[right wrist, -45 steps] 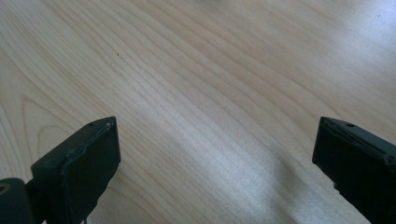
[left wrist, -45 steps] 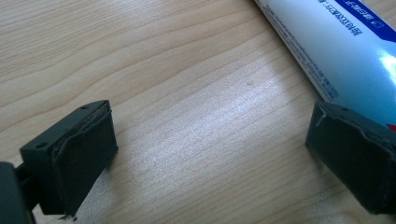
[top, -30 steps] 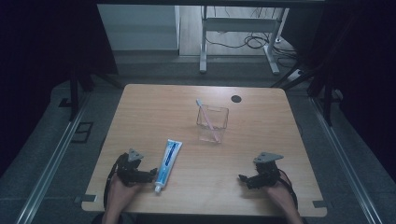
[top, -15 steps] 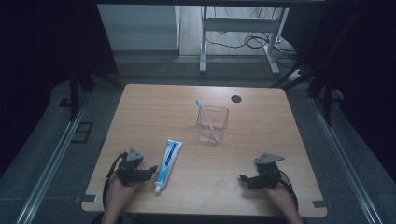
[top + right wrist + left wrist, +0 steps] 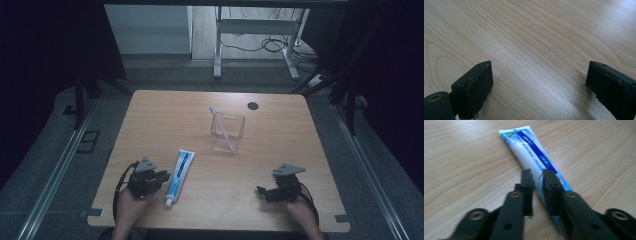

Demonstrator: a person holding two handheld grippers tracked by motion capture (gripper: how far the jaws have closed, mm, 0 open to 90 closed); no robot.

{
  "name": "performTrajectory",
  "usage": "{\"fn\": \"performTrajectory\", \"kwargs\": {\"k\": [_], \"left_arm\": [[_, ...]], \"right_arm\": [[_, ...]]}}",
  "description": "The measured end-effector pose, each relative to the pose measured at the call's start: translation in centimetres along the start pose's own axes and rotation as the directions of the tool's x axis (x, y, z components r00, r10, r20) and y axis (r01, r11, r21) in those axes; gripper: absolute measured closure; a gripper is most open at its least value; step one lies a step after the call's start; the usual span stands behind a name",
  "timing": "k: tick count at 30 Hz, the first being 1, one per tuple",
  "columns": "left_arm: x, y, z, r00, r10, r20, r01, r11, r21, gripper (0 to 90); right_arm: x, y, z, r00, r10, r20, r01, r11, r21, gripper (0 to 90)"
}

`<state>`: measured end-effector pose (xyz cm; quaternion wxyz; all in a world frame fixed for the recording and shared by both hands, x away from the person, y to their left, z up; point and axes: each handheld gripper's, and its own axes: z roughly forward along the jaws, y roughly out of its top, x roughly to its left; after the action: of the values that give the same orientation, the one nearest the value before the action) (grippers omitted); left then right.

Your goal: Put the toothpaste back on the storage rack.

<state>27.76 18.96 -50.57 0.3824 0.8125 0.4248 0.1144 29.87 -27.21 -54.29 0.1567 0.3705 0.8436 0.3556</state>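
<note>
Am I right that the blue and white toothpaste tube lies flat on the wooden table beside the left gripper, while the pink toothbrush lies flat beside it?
Not quite: the high view shows the pink toothbrush leaning inside the clear plastic cup, not flat on the wooden table. The blue and white toothpaste tube does lie flat beside the left gripper.

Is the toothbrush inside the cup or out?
Inside. The toothbrush leans in the clear cup, its head poking over the rim.

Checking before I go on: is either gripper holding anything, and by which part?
Nothing is held. The left gripper has its jaws nearly shut, over the toothpaste tube but not clamping it. The right gripper is open over the bare table.
</note>
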Motion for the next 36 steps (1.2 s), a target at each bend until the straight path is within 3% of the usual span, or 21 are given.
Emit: {"fn": "performTrajectory", "kwargs": {"k": [4,11,20,27,36], "left_arm": [[-0.7,0.3,0.4,0.9996,0.007,0.029,-0.007,0.9998,0.019,89.3],[-2.2,0.9,1.2,0.997,0.042,0.065,-0.045,0.9981,0.043,89.6],[-3.5,1.1,2.4,0.9931,0.061,0.101,-0.071,0.9916,0.107,89.6],[-3.7,1.0,3.0,0.9922,0.086,0.091,-0.099,0.9831,0.154,89.6],[-2.7,0.8,2.6,0.9944,0.086,0.062,-0.095,0.9804,0.173,89.4]], "right_arm": [[0.0,0.0,0.0,1.0,0.002,0.001,-0.002,1.0,-0.001,7.9],[0.0,0.0,0.0,1.0,0.003,0.001,-0.003,1.0,-0.001,8.3],[0.0,0.0,0.0,1.0,0.006,0.001,-0.006,1.0,-0.003,9.1],[0.0,0.0,0.0,1.0,0.008,0.002,-0.008,1.0,-0.005,9.4],[0.0,0.0,0.0,1.0,0.008,0.004,-0.008,1.0,-0.005,9.6]]}}
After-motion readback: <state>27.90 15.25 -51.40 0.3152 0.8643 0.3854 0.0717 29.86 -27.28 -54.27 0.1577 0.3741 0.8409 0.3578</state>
